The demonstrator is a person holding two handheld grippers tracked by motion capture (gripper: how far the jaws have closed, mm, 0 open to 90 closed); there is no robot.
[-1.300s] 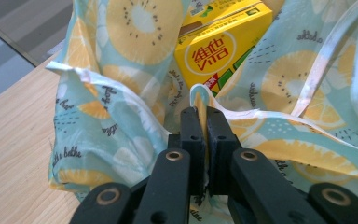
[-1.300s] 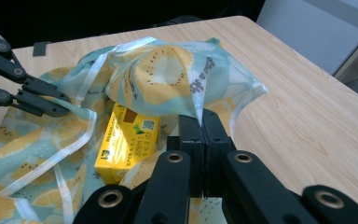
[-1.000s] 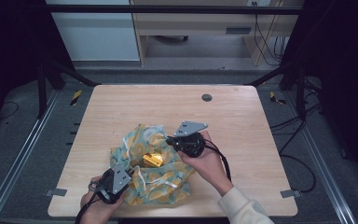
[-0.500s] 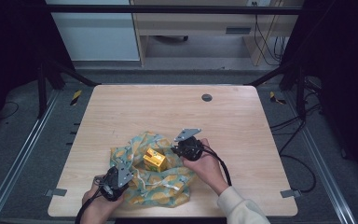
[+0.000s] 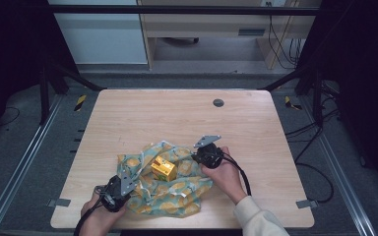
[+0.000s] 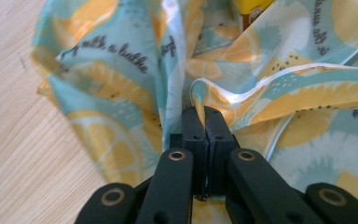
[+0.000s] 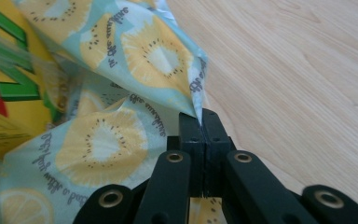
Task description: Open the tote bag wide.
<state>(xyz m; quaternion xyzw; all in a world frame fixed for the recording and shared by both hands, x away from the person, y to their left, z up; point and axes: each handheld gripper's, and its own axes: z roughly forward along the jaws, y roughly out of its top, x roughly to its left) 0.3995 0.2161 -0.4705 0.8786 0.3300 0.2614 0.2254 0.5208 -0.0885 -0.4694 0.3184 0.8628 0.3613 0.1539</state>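
Since a second ago the right gripper [image 5: 200, 155] has dropped toward the table [image 5: 128, 118], and the lemon-print cloth [image 5: 177, 192] lies flatter. Yellow box [image 5: 163, 169] sits on the cloth, lower centre of the high view, between the two tools. Left gripper [image 5: 126, 173], lower left, jaws pinched shut on the cloth's edge; right gripper likewise clamped on a cloth corner [image 7: 196, 88]. Box lies left of the right gripper, upper right of the left; both about equally near.
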